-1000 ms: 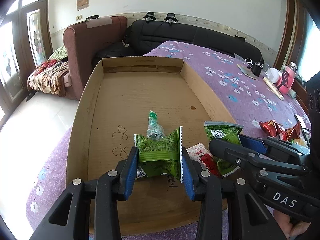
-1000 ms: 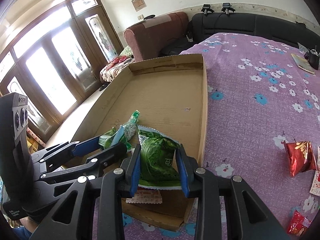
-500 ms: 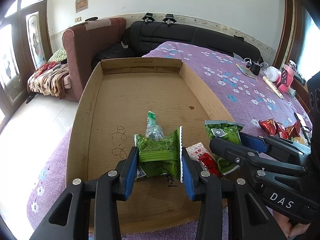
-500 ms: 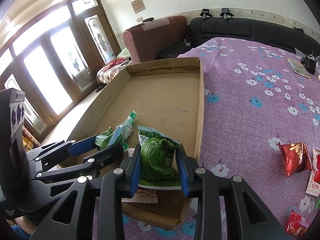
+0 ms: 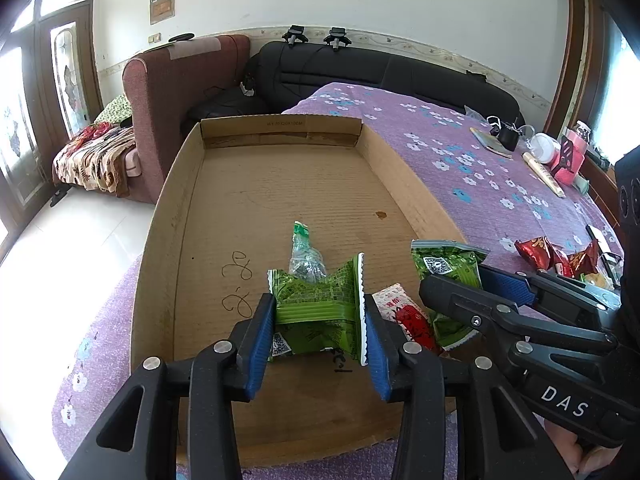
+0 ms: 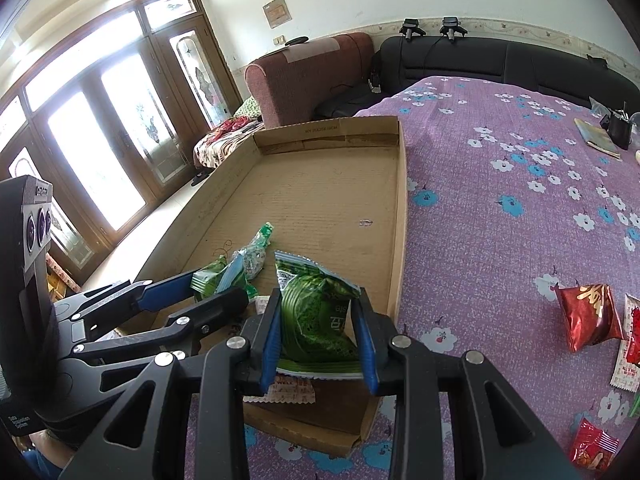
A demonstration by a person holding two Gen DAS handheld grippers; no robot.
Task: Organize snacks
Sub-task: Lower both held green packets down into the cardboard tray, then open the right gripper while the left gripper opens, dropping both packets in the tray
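Purple cloth (image 6: 500, 240) with small flowers covers the surface, and on it lies a wide, shallow cardboard tray (image 5: 192, 184). Behind it stand a black sofa (image 5: 380, 76) and a dark red armchair (image 5: 172, 92); glass doors (image 6: 100, 152) are to the left side.

Both tongs hang over the near end of the tray, side by side and close to each other. The left tongs (image 5: 318, 320) are pinching a green packet (image 5: 316, 308) across its width; the blue pads press both its side edges and the wrapper is bent between them. Just in front of these tongs a small clear candy with green twisted ends (image 5: 304, 256) lies on the tray floor. Between the two tongs a white-and-red sachet (image 5: 400, 308) lies flat in the tray.

The right tongs (image 6: 318, 328) are pinching a second green bag (image 6: 316, 320), which stands upright and crumpled between the pads, above the near right corner of the tray. Under it, at the near wall, another white sachet (image 6: 290, 392) shows partly.

To the right of the right tongs, outside the tray, more snacks lie on the cloth: a shiny red bag (image 6: 588, 316), a white-red sachet (image 6: 628, 352) at the picture edge, and a small red packet (image 6: 592, 448) nearer to the camera.
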